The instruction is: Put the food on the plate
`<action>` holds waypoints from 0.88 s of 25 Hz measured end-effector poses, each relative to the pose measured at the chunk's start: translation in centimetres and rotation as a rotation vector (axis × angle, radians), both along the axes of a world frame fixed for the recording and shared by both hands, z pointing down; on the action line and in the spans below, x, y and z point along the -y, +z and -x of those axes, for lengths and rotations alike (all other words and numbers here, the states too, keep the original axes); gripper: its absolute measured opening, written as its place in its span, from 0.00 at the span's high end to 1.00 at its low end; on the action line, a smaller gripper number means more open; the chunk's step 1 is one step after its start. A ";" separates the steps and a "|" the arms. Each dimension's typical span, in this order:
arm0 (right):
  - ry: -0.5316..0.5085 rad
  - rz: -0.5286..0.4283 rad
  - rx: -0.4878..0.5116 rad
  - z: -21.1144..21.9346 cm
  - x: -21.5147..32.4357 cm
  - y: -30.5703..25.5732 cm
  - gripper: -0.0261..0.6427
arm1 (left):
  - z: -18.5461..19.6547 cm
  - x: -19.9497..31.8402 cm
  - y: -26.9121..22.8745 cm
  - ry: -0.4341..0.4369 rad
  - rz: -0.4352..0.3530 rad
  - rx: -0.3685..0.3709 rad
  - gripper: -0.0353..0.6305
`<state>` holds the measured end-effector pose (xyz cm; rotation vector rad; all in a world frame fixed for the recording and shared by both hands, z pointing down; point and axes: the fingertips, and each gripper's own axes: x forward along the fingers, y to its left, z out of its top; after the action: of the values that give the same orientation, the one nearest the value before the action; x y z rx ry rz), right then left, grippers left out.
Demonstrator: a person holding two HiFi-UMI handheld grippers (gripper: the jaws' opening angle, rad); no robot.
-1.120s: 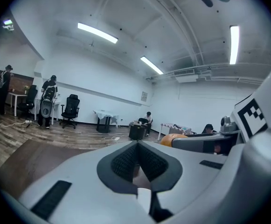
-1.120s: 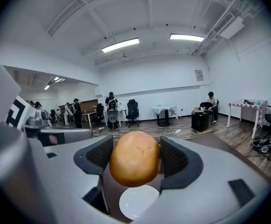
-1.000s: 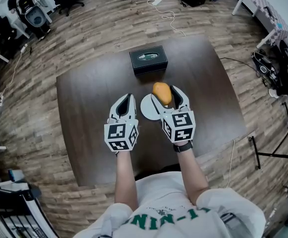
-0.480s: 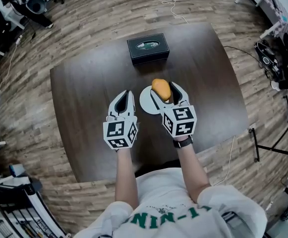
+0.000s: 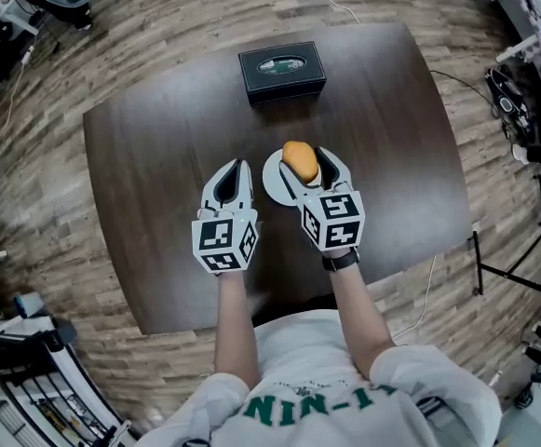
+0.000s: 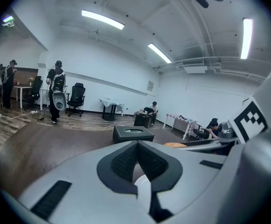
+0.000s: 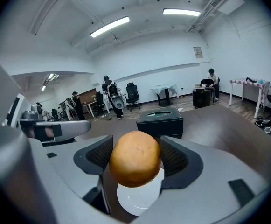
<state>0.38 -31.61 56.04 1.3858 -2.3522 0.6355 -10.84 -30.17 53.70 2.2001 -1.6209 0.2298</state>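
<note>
A round golden-brown bun (image 5: 299, 157) sits between the pads of my right gripper (image 5: 305, 163), which is shut on it. In the right gripper view the bun (image 7: 135, 158) hangs just above a small white plate (image 7: 140, 199), apart from it. The plate (image 5: 272, 179) lies near the middle of the dark table (image 5: 149, 175). My left gripper (image 5: 230, 181) is beside the plate on its left, shut, with nothing in it. In the left gripper view its pads (image 6: 126, 158) meet at the tips, and a sliver of the plate (image 6: 142, 181) shows below them.
A black box (image 5: 282, 68) stands on the table beyond the plate, also seen as the box (image 7: 159, 121) in the right gripper view. Wooden floor surrounds the table. Cables, chairs and several people are far off around the room.
Both grippers have come lower toward the table, side by side. The bun stays gripped in the right gripper, now closer above the plate.
</note>
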 end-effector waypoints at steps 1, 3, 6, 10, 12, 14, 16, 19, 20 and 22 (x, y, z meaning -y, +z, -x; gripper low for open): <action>-0.004 0.005 -0.005 0.1 0.1 0.4 0.47 | 0.1 0.2 0.3 -0.002 0.005 -0.001 0.93; -0.010 0.014 -0.017 0.3 0.4 1.4 0.47 | 0.1 0.5 1.0 -0.005 0.015 -0.003 0.93; -0.015 0.035 -0.041 0.3 0.8 3.0 0.47 | 0.0 0.9 2.2 -0.005 0.030 -0.007 0.93; -0.026 0.069 -0.067 0.3 0.8 5.3 0.47 | -0.4 0.9 3.7 -0.001 0.059 -0.012 0.93; -0.030 0.086 -0.078 0.3 0.8 6.5 0.47 | -0.6 1.0 4.4 0.001 0.071 -0.014 0.93; -0.035 0.097 -0.090 0.4 0.9 7.6 0.47 | -0.5 1.3 5.1 0.001 0.080 -0.015 0.93; -0.039 0.107 -0.100 0.5 1.0 8.7 0.47 | -0.4 1.5 5.8 -0.001 0.088 -0.016 0.93; -0.046 0.119 -0.110 0.7 1.1 9.9 0.47 | -0.1 1.7 6.7 -0.006 0.101 -0.019 0.93; -0.050 0.121 -0.114 0.7 1.1 10.2 0.47 | -0.1 1.7 6.9 -0.007 0.106 -0.019 0.93; -0.056 0.124 -0.123 0.9 1.2 10.6 0.47 | 0.1 1.8 7.3 -0.009 0.113 -0.021 0.93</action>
<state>-0.56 -32.81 66.67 1.2637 -2.2082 0.6498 -10.89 -31.98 60.99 2.1036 -1.5665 0.2878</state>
